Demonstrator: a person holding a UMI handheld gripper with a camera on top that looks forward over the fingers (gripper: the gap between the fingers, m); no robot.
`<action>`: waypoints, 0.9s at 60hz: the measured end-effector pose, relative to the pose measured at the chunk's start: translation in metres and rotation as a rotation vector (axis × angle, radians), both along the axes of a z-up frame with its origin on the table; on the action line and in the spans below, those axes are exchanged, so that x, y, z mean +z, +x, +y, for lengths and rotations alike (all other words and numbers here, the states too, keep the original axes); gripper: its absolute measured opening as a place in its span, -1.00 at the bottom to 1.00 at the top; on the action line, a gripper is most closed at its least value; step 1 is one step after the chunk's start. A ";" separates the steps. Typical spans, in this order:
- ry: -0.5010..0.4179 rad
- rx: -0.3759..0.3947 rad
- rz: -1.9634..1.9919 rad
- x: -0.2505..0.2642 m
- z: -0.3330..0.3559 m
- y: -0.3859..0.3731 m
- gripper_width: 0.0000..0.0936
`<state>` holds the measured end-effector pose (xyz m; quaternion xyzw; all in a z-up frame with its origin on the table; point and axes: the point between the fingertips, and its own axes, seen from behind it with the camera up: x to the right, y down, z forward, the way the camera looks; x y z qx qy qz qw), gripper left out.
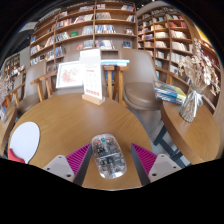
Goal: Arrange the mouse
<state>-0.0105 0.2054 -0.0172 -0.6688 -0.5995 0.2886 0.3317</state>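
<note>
Fingers (pixel 110 158) wide apart, clear mouse (pixel 108 155) on table (pixel 70 115) btwn them, untouched.

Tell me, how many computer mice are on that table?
1. The mouse, a see-through one, lies on the round wooden table between the open gripper's two fingers, gaps at both sides. Nothing on the table could hide another.

The round wooden table (pixel 70 125) under my claw carries a clear mouse (pixel 108 155) near its front edge, a white mat (pixel 24 140) off to one side, and an upright sign (pixel 92 78) at its far edge.
</note>
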 end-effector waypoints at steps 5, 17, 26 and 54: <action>0.004 0.022 0.002 0.000 -0.006 -0.004 0.19; 0.005 -0.025 -0.007 0.022 -0.014 0.001 -0.13; -0.013 -0.008 0.067 0.081 -0.062 -0.003 -0.13; -0.073 0.188 0.048 0.051 -0.329 -0.021 -0.14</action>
